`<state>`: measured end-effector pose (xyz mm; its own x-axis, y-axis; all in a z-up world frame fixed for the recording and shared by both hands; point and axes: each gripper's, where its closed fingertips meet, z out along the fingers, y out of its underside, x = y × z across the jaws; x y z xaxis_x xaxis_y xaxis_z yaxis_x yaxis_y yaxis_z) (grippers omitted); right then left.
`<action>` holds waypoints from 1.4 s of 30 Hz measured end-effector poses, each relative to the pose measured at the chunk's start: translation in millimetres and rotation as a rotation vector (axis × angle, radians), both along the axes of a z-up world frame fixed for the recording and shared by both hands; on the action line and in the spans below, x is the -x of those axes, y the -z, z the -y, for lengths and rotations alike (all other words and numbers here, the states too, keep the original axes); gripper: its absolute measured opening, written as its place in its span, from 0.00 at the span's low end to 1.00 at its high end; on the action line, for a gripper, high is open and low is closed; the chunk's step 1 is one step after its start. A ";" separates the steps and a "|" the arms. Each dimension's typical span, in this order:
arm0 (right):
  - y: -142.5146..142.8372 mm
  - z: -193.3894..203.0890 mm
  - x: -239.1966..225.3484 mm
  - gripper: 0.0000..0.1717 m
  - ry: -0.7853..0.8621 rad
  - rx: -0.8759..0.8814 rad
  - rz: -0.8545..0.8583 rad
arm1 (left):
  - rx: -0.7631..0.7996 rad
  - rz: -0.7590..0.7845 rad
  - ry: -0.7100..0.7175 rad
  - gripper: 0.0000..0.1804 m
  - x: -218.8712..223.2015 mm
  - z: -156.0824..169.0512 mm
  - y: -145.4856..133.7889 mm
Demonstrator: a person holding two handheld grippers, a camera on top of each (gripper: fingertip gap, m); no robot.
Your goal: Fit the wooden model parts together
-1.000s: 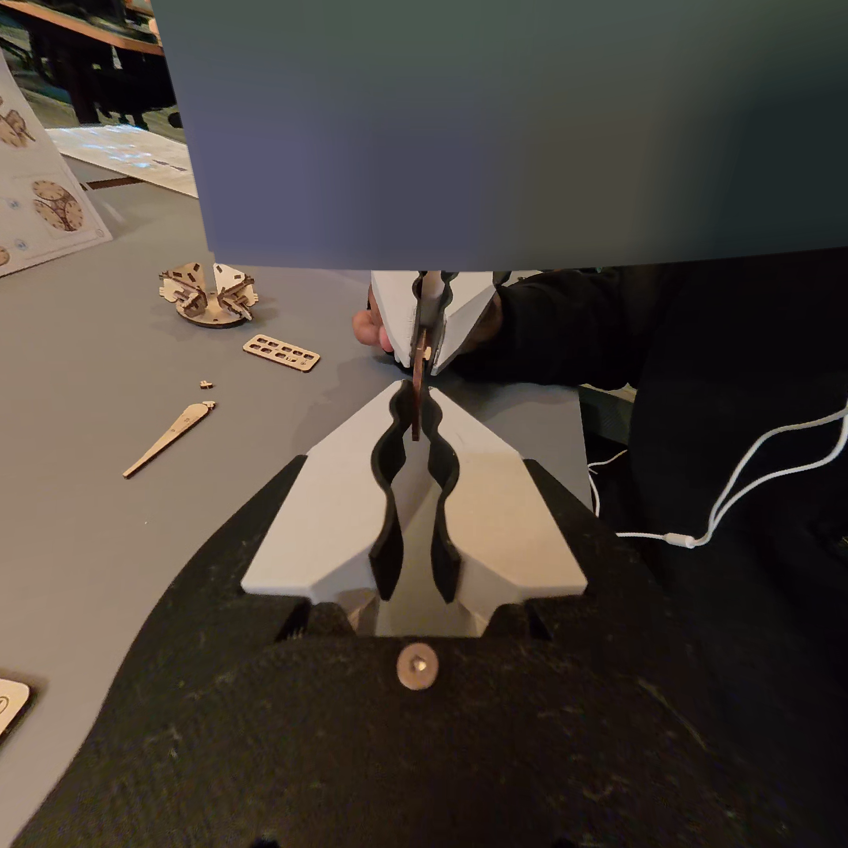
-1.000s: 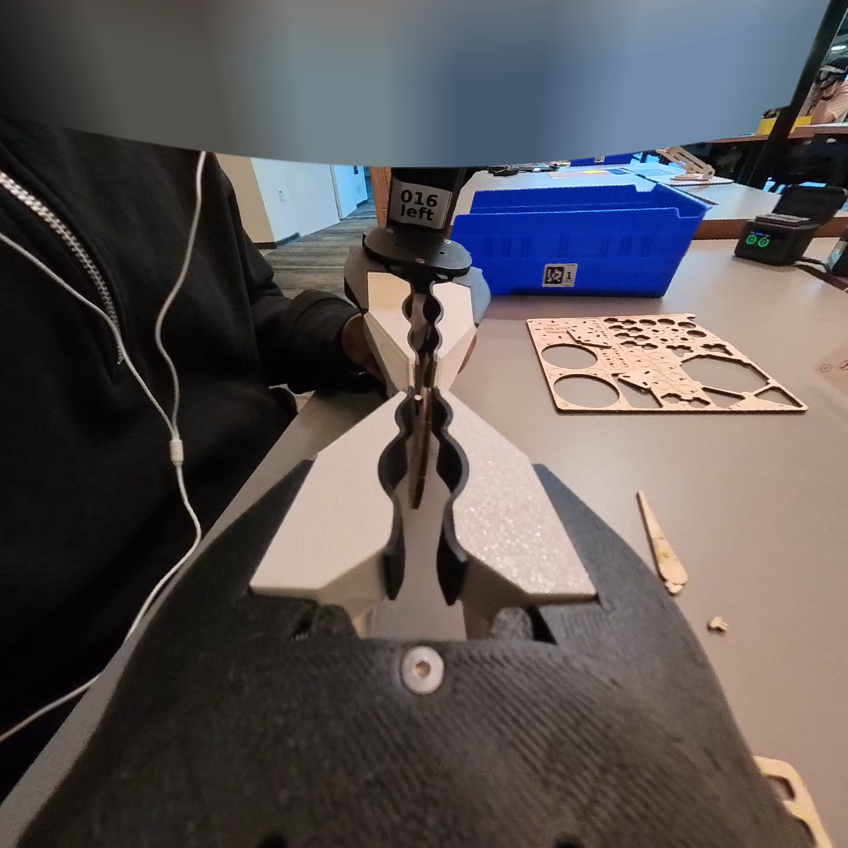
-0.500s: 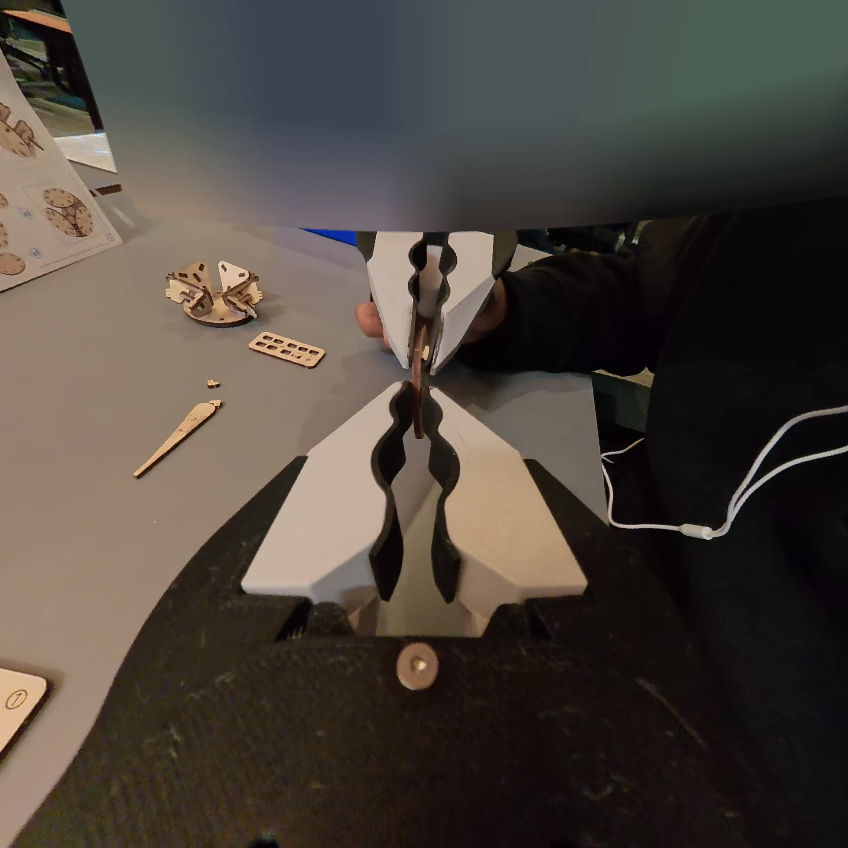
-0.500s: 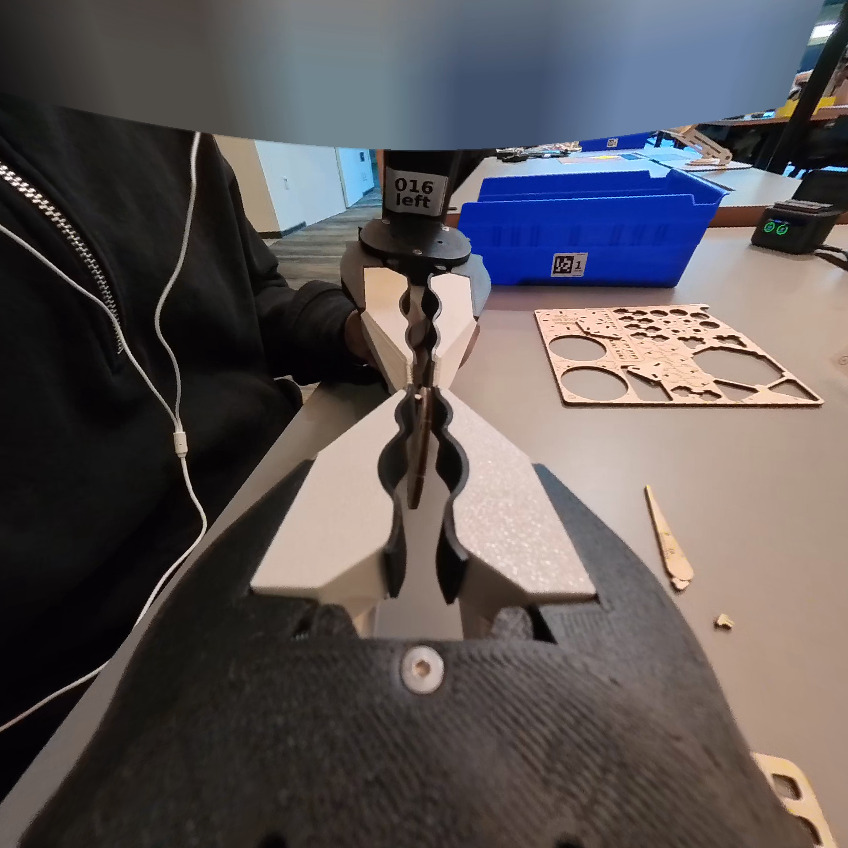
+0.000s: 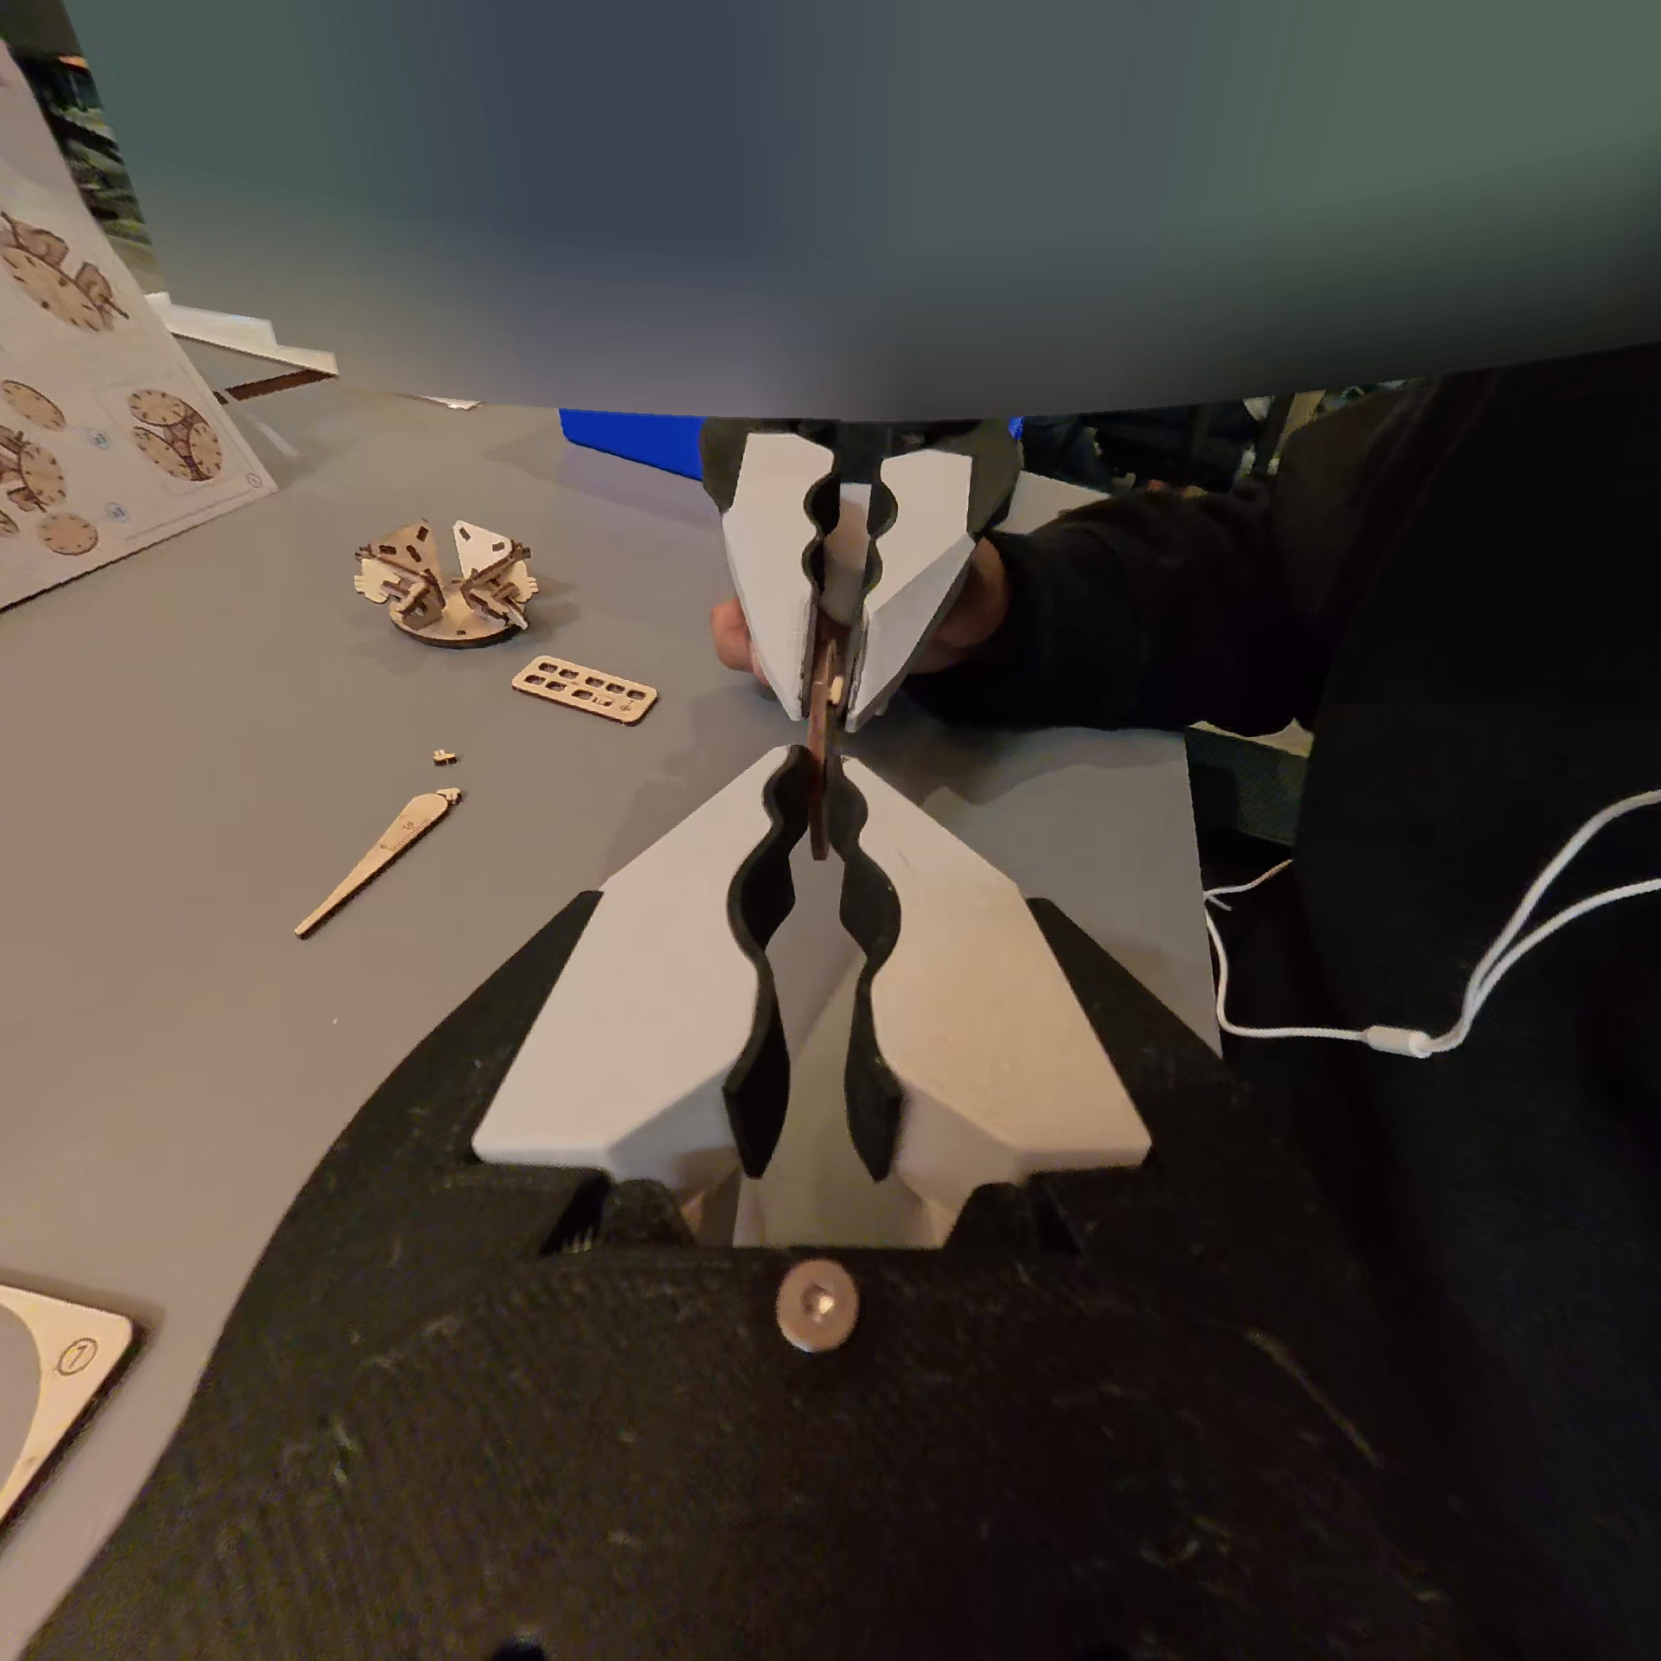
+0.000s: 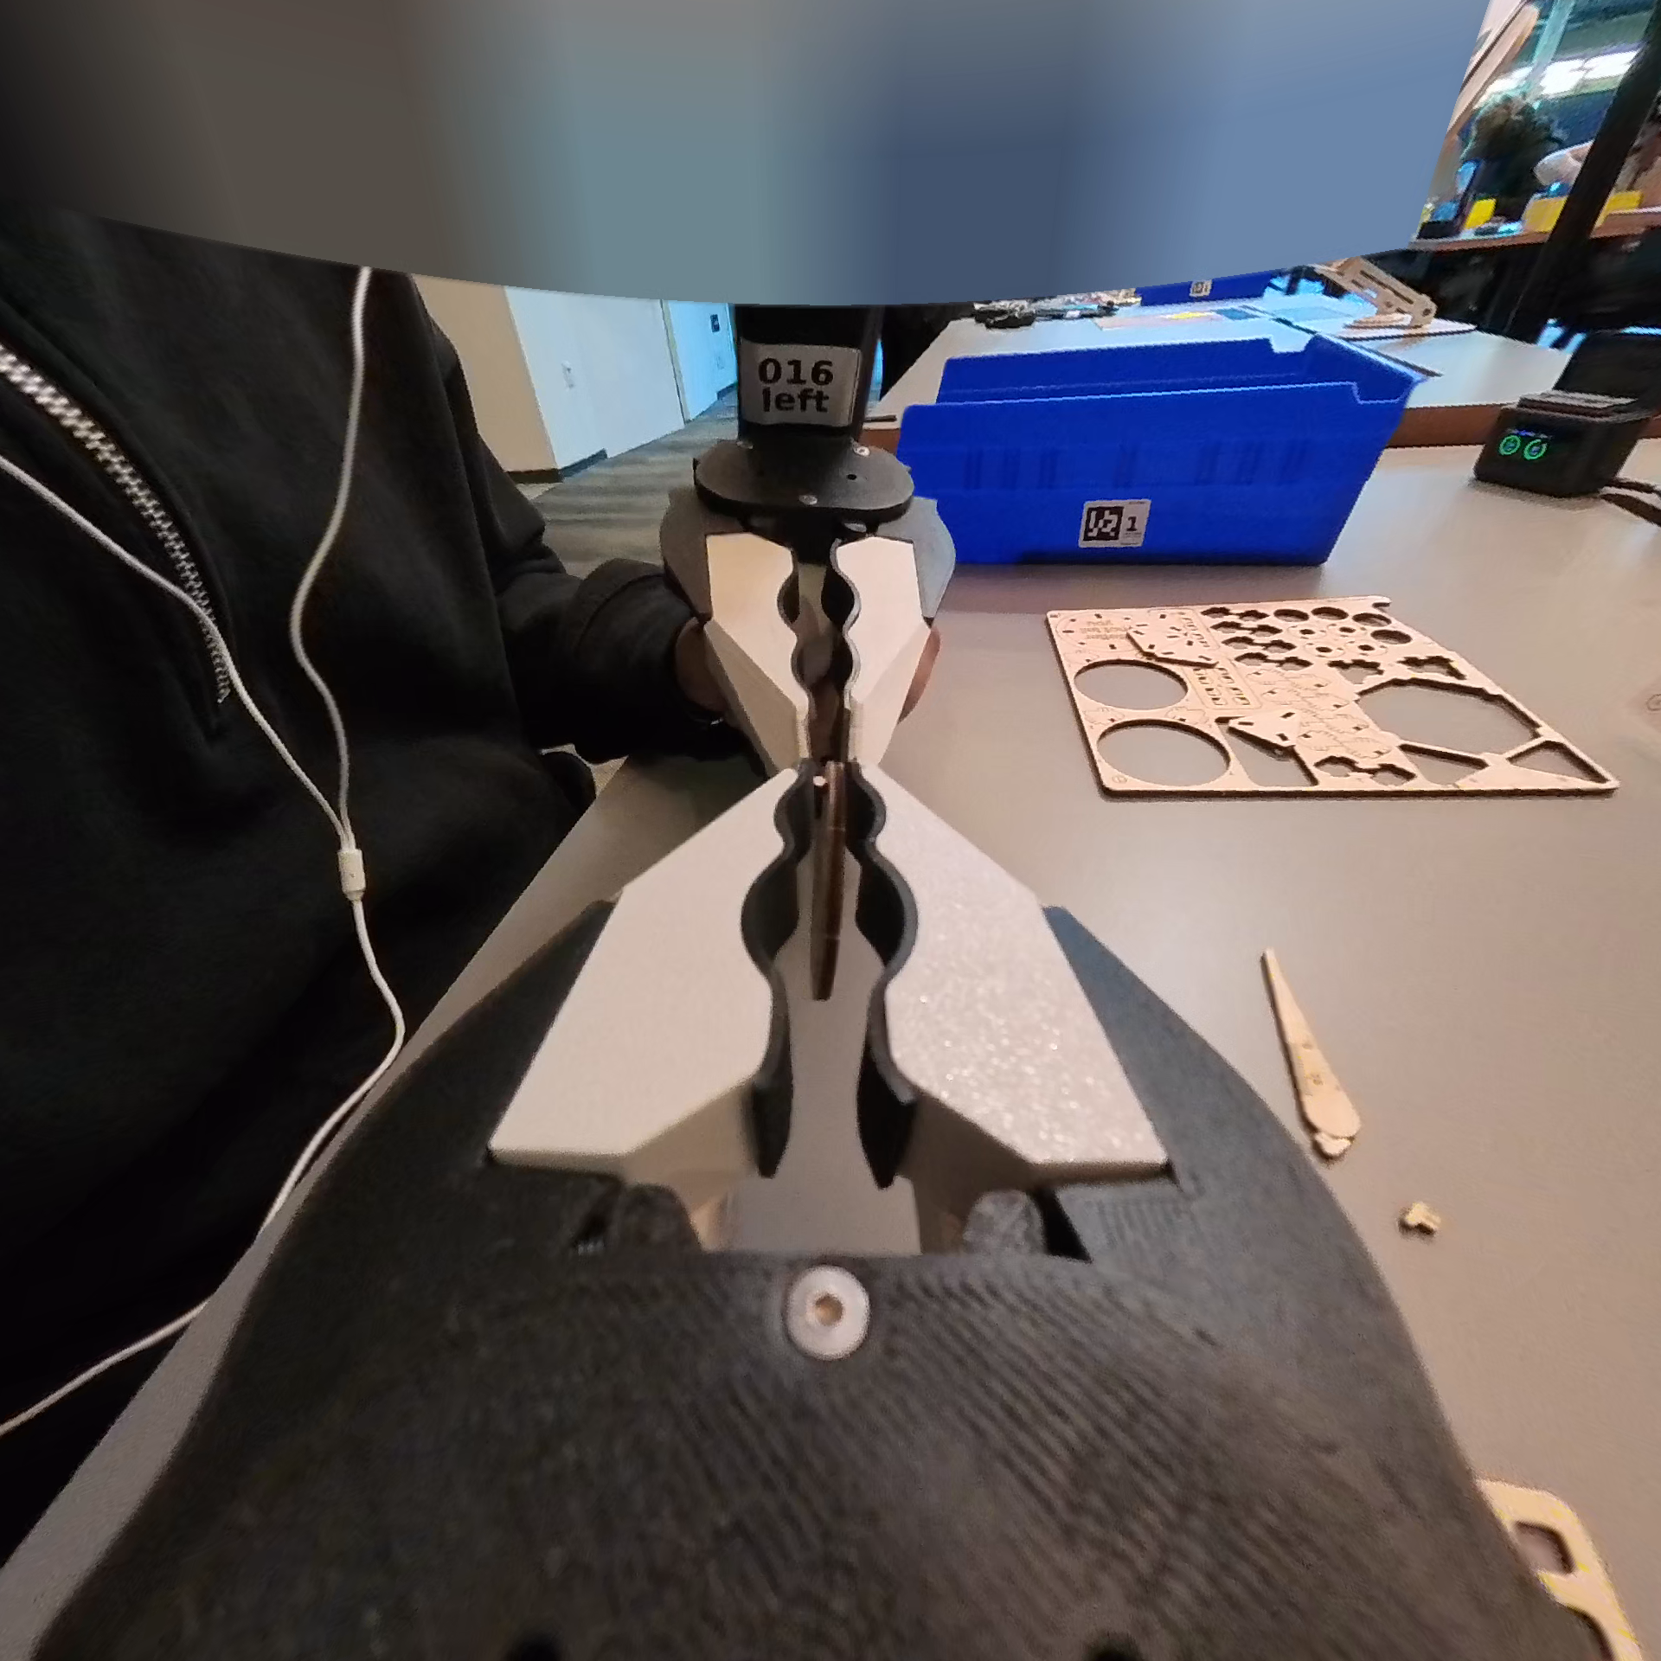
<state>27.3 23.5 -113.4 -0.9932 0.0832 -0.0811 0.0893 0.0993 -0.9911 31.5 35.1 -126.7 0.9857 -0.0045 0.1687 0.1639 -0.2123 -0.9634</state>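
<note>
My two grippers face each other tip to tip above the near edge of the grey table (image 5: pixel 180 854). A thin round wooden piece (image 5: pixel 818 800) with dark burnt edges stands edge-on between them. In the left wrist view my left gripper (image 5: pixel 816 775) is shut on its near edge. The right gripper (image 5: pixel 822 710) grips its far part, beside a small light peg (image 5: pixel 838 688). In the right wrist view my right gripper (image 6: pixel 827 784) is shut on the same wooden piece (image 6: pixel 829 885), and the left gripper (image 6: pixel 822 750) pinches its far edge.
A small wooden assembly (image 5: pixel 447 584), a perforated strip (image 5: pixel 584 690), a tapered stick (image 5: pixel 377 863) and a tiny part (image 5: pixel 443 757) lie on the table. A picture sheet (image 5: pixel 90 404) stands at the left. A blue bin (image 6: pixel 1150 467) and a cut-out wooden sheet (image 6: pixel 1303 710) lie beyond. A person in black sits close. Only a small space, under 4 cm, lies between the two pairs of fingers.
Both grippers keep their hold on the wooden piece. The pair has shifted and tilted slightly, so the far gripper sits a little higher in the left wrist view.
</note>
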 end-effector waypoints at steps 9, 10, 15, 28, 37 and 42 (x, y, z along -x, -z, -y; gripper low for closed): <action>-4.1 -3.8 7.5 0.21 0.036 0.032 0.024 | -0.017 0.052 -0.014 0.00 7.3 2.0 -2.0; -4.0 -3.7 7.3 0.21 0.035 0.031 0.026 | -0.014 0.048 -0.011 0.00 6.6 1.7 -1.5; -2.9 -3.1 6.0 0.17 0.029 0.022 0.020 | -0.008 0.040 0.006 0.00 3.0 0.5 -0.5; -1.1 -2.6 2.2 0.03 0.017 0.005 -0.028 | -0.013 0.052 0.023 0.00 0.5 0.6 -1.2; 0.2 -0.6 -2.9 0.05 0.000 -0.008 -0.072 | -0.046 -0.058 0.014 0.00 -3.6 2.1 -8.8; -14.1 -8.5 2.2 0.12 0.029 0.073 -0.084 | -0.047 -0.362 -0.123 0.00 3.2 7.7 -17.8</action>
<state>25.1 32.0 -99.3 -0.9941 0.1085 -0.0050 0.0078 0.0255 -0.9996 28.4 27.4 -108.8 0.9751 0.1184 -0.1875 -0.1667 -0.1664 -0.9719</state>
